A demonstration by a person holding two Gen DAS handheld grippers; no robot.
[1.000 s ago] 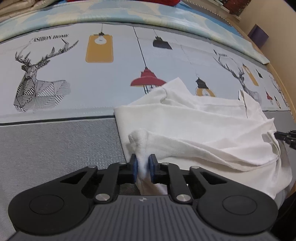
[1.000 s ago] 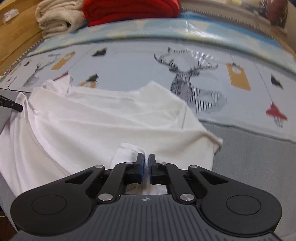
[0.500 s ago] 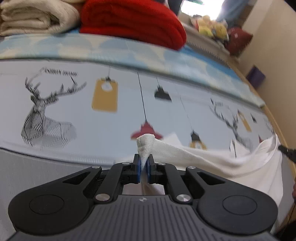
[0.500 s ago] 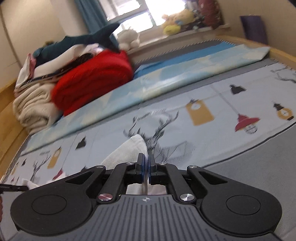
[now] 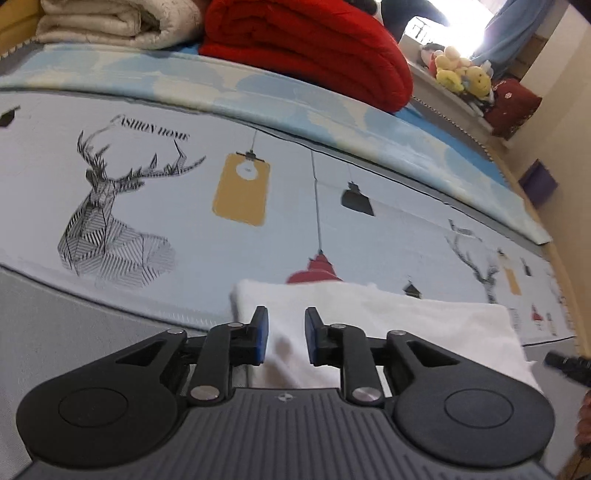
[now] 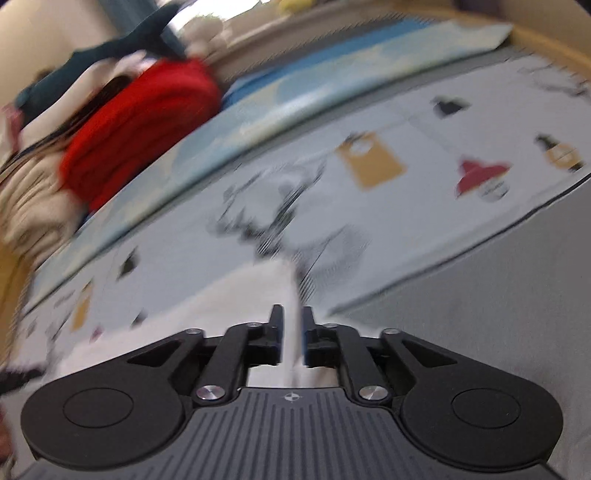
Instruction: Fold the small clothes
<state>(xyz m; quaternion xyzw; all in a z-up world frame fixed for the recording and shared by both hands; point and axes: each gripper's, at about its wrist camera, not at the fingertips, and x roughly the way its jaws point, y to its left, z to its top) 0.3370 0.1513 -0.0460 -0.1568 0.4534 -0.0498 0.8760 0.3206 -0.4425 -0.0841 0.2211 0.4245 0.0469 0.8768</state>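
A white garment (image 5: pixel 406 321) lies folded in a flat band on the printed bedsheet (image 5: pixel 147 206). My left gripper (image 5: pixel 286 321) hovers over its left corner. Its jaws are opening, and the cloth lies loose under and between the blue pads (image 5: pixel 263 332) without being pressed. In the blurred right wrist view the white garment (image 6: pixel 221 306) runs off to the left. My right gripper (image 6: pixel 292 314) sits at its right corner, its jaws opening with a strip of white cloth in the gap. The right gripper's black tip (image 5: pixel 569 363) shows at the right edge of the left wrist view.
A folded red blanket (image 5: pixel 314 48) and a cream blanket (image 5: pixel 110 22) are stacked at the far side of the bed. Plush toys (image 5: pixel 461 74) sit on a ledge. The wooden bed rim (image 5: pixel 561 266) and a purple box (image 5: pixel 537 181) are on the right.
Both grippers were shut on the garment's corners and carried them forward over the cloth. Now both jaws have parted and the garment lies folded over.
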